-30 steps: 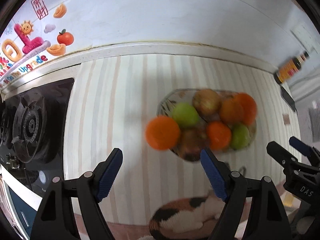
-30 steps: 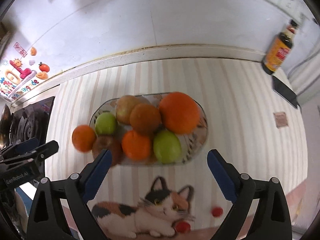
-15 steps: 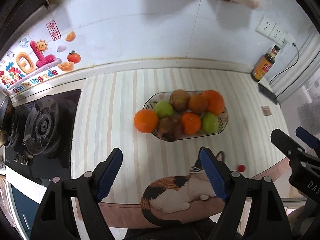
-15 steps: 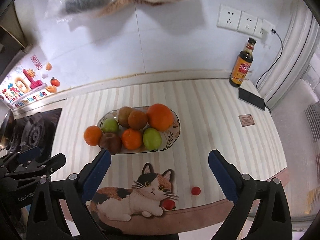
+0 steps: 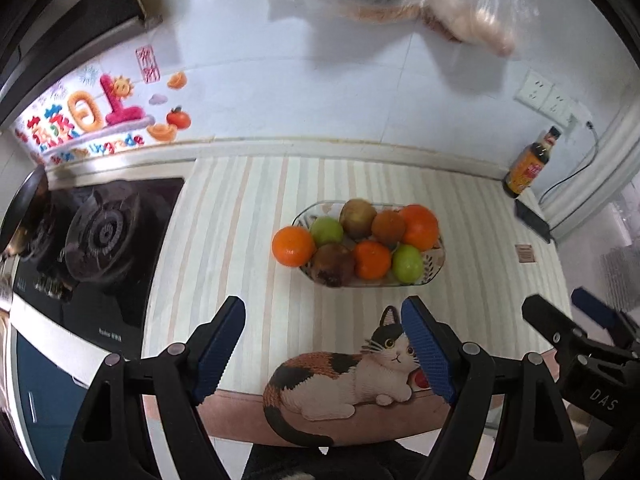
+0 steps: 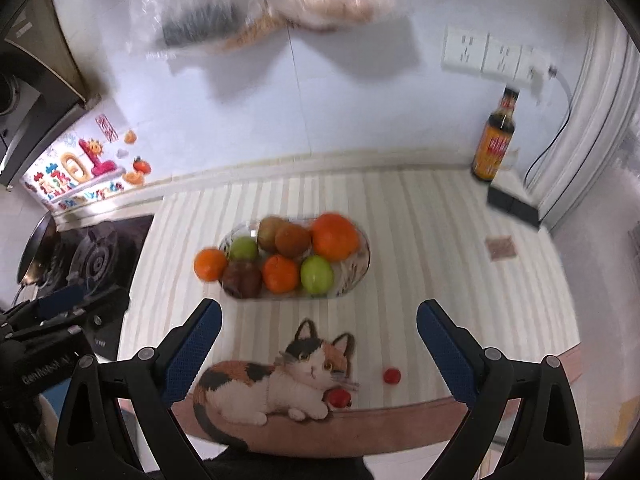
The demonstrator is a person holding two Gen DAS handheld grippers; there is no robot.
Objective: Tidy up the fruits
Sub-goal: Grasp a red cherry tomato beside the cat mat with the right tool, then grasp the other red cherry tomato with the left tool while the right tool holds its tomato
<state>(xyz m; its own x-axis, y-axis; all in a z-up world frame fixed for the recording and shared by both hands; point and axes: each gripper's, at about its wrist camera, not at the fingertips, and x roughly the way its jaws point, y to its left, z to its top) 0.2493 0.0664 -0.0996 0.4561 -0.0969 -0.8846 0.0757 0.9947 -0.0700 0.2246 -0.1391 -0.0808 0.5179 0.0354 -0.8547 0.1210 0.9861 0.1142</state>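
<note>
A glass fruit bowl (image 5: 434, 268) (image 6: 360, 268) stands mid-counter on a striped mat, holding oranges, green apples and brown fruits. One orange (image 5: 293, 246) (image 6: 210, 264) rests at the bowl's left end, whether on the rim or the mat I cannot tell. My left gripper (image 5: 322, 344) is open and empty, well back from the bowl over the counter's front edge. My right gripper (image 6: 318, 338) is open and empty too, also pulled back. The right gripper also shows in the left wrist view (image 5: 576, 316), the left gripper in the right wrist view (image 6: 64, 304).
A gas stove (image 5: 96, 236) lies at the left. A sauce bottle (image 6: 494, 140) and a black box (image 6: 514, 204) stand at the back right. The mat carries a printed cat (image 6: 276, 384) and red dots (image 6: 392, 376). Plastic bags (image 6: 260, 4) hang on the wall above.
Both grippers have pulled back and up from the bowl, which looks smaller and farther. The fruits have not moved. Both stay open.
</note>
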